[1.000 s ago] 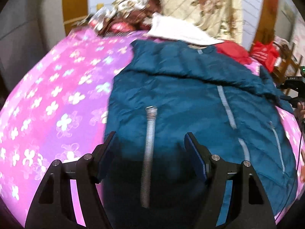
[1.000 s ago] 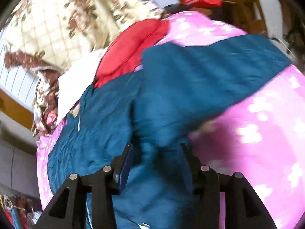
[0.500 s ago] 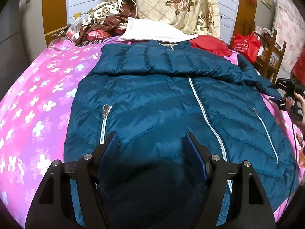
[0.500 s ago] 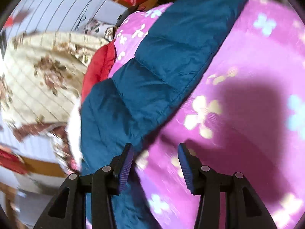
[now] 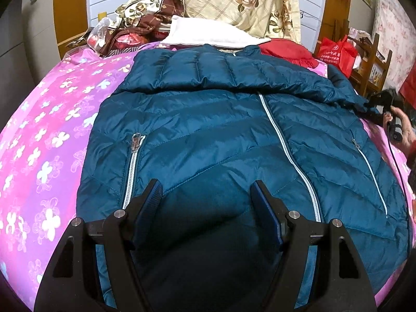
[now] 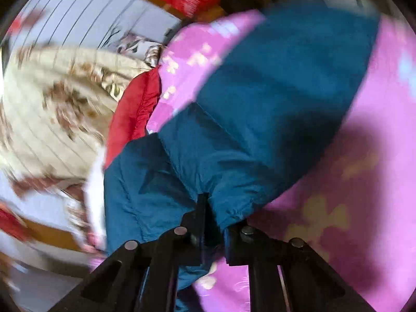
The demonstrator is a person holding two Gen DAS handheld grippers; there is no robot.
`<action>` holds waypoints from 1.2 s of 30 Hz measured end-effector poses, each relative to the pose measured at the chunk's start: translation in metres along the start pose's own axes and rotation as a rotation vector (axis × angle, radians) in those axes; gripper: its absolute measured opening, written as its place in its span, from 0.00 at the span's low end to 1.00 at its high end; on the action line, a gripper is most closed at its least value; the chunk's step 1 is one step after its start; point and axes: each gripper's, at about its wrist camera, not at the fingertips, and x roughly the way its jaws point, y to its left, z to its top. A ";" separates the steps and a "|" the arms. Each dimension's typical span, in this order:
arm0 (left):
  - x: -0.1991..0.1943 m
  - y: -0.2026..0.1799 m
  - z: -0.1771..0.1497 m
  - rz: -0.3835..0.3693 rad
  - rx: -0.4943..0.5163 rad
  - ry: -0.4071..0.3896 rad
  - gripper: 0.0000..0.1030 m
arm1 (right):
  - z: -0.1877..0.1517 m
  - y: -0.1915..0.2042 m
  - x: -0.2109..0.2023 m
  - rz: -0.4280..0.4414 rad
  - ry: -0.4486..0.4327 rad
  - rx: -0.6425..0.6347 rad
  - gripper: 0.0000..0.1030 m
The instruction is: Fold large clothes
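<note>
A teal quilted jacket (image 5: 221, 130) lies front up and zipped on a pink flowered bedspread (image 5: 52, 130), collar at the far end. My left gripper (image 5: 206, 189) hovers open over the hem near the left pocket zip, nothing pinched between its fingers. At the far right of the left wrist view a person's hand (image 5: 401, 127) holds my right gripper (image 5: 374, 104) at the end of the right sleeve. In the blurred right wrist view, my right gripper (image 6: 210, 208) is shut on the edge of that sleeve (image 6: 273, 104), which stretches away over the bedspread (image 6: 364, 182).
At the head of the bed stand a floral cream pillow (image 5: 241, 2), a folded white cloth (image 5: 205, 31), a red garment (image 5: 286, 50) and a heap of patterned fabric (image 5: 145, 20). A red bag (image 5: 338, 52) and a wooden chair (image 5: 374, 59) stand off the right side.
My right gripper went from open beside the sleeve to shut on its edge. The jacket, blurred a second ago, now lies flat. My left gripper stayed open and sank a little over the hem.
</note>
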 end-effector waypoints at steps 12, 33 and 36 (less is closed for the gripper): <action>-0.038 0.009 0.010 -0.017 -0.057 -0.086 0.70 | -0.135 0.272 -0.037 0.187 0.075 -0.718 0.08; -0.060 0.063 0.022 0.024 -0.208 -0.130 0.70 | -0.259 0.144 -0.078 0.151 0.167 -0.690 0.65; -0.058 0.059 0.023 0.025 -0.206 -0.127 0.70 | -0.216 0.111 -0.105 0.145 0.149 -0.601 0.65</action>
